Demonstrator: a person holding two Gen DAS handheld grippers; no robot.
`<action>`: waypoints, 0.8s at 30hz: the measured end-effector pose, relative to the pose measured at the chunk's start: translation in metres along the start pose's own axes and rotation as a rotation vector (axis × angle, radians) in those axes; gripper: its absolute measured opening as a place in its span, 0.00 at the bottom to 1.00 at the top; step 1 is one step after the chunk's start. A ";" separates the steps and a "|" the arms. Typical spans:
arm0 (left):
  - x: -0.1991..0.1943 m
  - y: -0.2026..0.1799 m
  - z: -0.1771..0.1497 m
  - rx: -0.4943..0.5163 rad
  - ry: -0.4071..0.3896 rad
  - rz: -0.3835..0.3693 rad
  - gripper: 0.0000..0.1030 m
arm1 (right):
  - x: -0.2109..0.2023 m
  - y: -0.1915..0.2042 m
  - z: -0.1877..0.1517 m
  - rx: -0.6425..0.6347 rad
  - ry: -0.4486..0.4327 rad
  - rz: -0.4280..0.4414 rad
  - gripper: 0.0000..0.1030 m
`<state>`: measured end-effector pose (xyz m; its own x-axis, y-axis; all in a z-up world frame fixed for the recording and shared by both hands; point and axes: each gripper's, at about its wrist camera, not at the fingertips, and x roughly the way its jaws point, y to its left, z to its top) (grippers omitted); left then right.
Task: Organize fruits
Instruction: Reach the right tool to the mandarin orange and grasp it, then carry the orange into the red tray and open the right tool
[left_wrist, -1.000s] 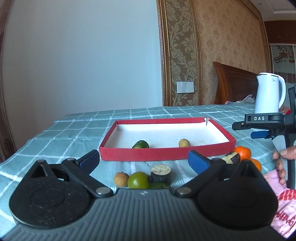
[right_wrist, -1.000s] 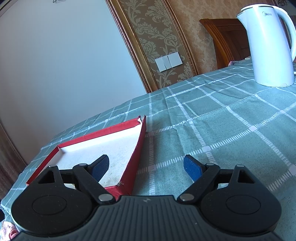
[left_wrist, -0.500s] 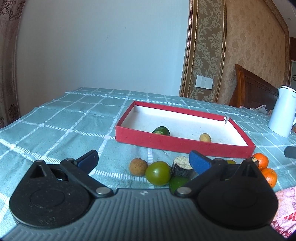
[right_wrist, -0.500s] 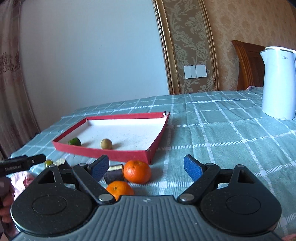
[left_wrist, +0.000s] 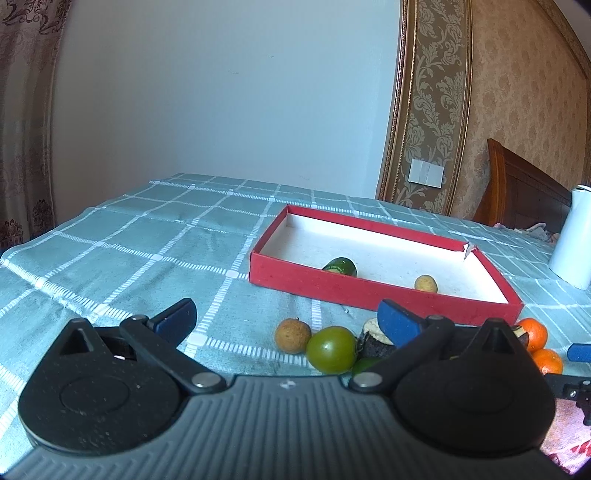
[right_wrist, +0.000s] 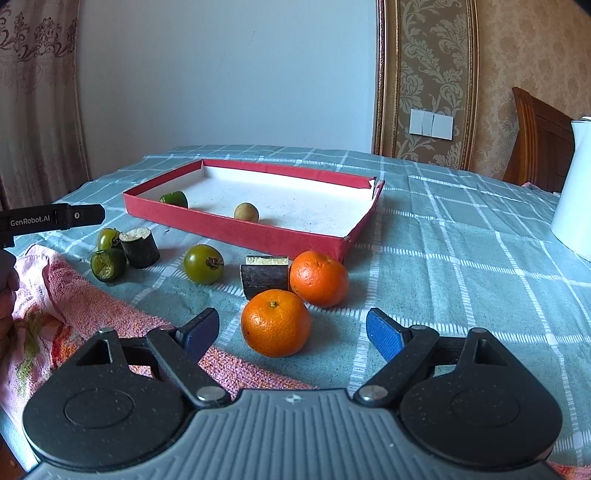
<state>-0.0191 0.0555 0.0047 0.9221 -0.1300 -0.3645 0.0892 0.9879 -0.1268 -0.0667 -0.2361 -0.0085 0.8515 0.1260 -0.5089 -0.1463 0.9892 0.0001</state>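
Right wrist view: you are holding the right gripper with its jaws spread wide and nothing between them, hovering low over the checked tablecloth. The near orange is sitting at lower centre of the frame, roughly lined up with the gap between the blue pads. A second orange is lying just behind it, touching or nearly touching a dark cut chunk. Left of those: a green tomato, then a cluster at mid-left of another small green fruit, a bitten green one and a second dark chunk. The red tray is taking up the upper middle, already holding a green piece and a small tan fruit.

Left wrist view: the left gripper is also gaping wide and empty, above a brown round fruit and the same green tomato at lower centre.

Handling, as a judgement: the near orange is looking light, round, with a slightly giving peel that should grip well. You are best taking it across its widest middle, pads on opposite sides; a grip too high risks squirting it out and rolling. It is standing a little apart from its neighbours, so the fingers have room. Squeeze gently; the tomatoes look smoother and more bruisable.
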 end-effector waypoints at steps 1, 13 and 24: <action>0.000 0.000 0.000 0.000 -0.001 0.001 1.00 | 0.002 0.000 0.000 0.000 0.009 0.003 0.79; 0.000 -0.001 0.000 0.004 -0.001 0.018 1.00 | 0.010 0.002 0.003 0.000 0.039 0.021 0.53; 0.002 0.000 -0.001 -0.001 0.008 0.030 1.00 | 0.018 0.005 0.005 -0.013 0.065 0.037 0.43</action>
<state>-0.0175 0.0549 0.0034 0.9215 -0.1008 -0.3752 0.0609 0.9913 -0.1167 -0.0500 -0.2281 -0.0137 0.8108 0.1573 -0.5637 -0.1845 0.9828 0.0089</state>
